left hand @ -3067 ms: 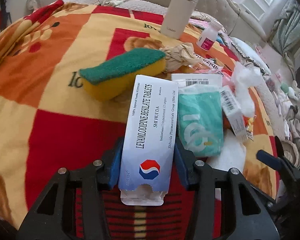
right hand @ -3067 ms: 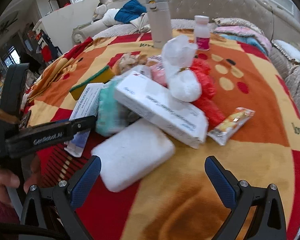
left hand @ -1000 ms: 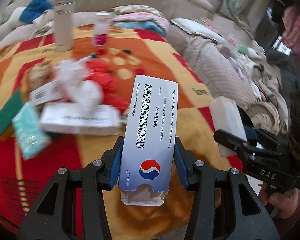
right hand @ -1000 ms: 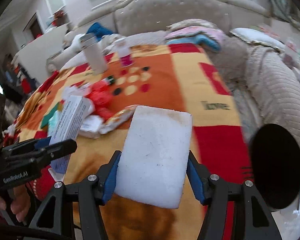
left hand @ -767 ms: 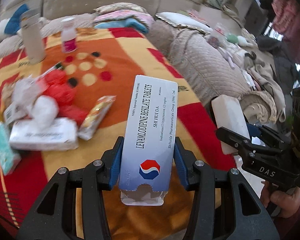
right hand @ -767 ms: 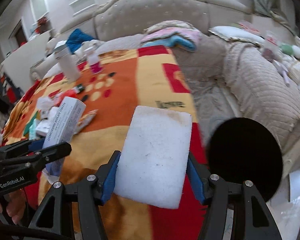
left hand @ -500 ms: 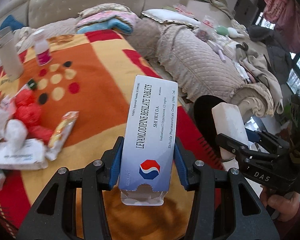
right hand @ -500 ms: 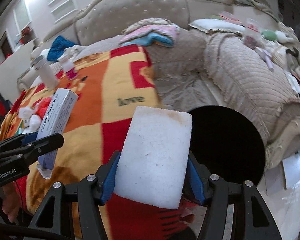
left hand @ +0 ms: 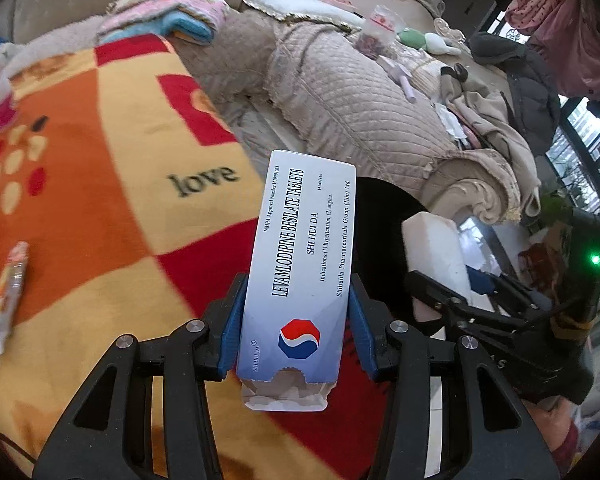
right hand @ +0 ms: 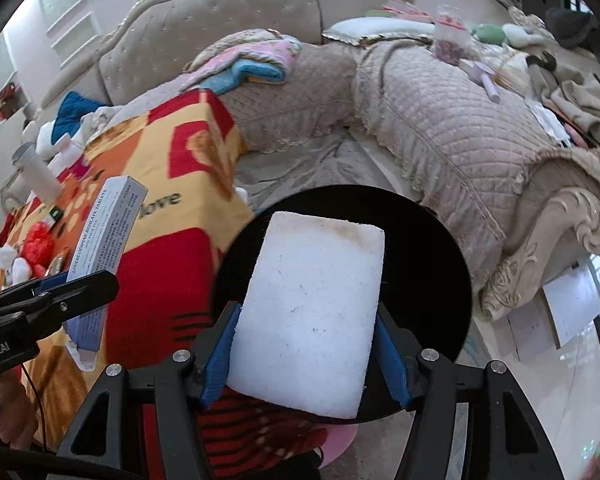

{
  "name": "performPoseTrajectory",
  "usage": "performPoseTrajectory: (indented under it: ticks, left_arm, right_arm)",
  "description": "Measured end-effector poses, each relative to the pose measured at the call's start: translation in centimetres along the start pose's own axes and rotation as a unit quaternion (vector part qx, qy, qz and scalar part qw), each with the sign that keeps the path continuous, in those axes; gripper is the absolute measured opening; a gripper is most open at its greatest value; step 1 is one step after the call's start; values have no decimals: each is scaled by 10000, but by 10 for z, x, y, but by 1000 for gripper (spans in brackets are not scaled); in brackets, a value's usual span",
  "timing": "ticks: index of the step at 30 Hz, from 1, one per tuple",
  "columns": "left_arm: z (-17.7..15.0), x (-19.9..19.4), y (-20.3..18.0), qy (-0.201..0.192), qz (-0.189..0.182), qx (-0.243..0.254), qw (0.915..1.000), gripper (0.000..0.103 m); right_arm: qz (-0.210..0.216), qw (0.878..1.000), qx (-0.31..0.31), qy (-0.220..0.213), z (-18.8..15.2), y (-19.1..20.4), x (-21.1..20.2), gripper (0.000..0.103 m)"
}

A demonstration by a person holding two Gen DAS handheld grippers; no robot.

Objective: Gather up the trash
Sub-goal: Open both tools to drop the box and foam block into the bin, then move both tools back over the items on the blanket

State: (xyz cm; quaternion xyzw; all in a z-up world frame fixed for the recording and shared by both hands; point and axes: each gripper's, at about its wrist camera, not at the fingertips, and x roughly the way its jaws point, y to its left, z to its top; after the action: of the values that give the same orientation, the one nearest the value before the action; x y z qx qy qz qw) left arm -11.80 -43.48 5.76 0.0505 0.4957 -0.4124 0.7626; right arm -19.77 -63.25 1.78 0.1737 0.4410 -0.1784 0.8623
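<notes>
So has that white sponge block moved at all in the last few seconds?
Yes. The white sponge block lay on the blanket among the trash; now the right gripper holds it beyond the blanket's edge, in front of the round black opening.

The left gripper (left hand: 296, 320) points steeply downward, its blue pads (left hand: 232, 330) pressed flat against both long sides of a tablet box (left hand: 300, 280). The right gripper (right hand: 306, 356) points downward at a similar angle, its blue pads (right hand: 392, 364) clamped on both sides of a white foam block (right hand: 312, 316). The two grippers are side by side, near each other. Fingers (right hand: 14, 420) of the person's left hand wrap the left gripper's handle.
</notes>
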Motion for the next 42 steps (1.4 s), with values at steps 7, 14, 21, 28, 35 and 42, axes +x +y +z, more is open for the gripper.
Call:
performPoseTrajectory:
  ticks: [7, 14, 21, 28, 35, 42]
  left_arm:
    - [9, 20, -18, 31, -318, -8, 9995, 46]
    - [14, 34, -32, 128, -658, 0, 9978, 64]
    - [8, 27, -25, 78, -466, 31, 9989, 66]
    - [-1, 2, 0, -218, 239, -146, 9994, 66]
    - [-18, -25, 28, -398, 831, -190, 9956, 66]
    - [-40, -56, 65, -493, 1170, -441, 9909, 66]
  right_arm:
    - [-134, 9997, 175, 53, 1, -21, 11, 62]
    - [-297, 9985, 452, 36, 1, -39, 11, 76]
    - [-255, 9984, 485, 116, -4, -37, 11, 76]
    - [-102, 9995, 280, 95, -6, -10, 10, 76]
    - [88, 9999, 53, 45, -6, 27, 5, 76]
    - [413, 9985, -349, 49, -6, 80, 3, 76]
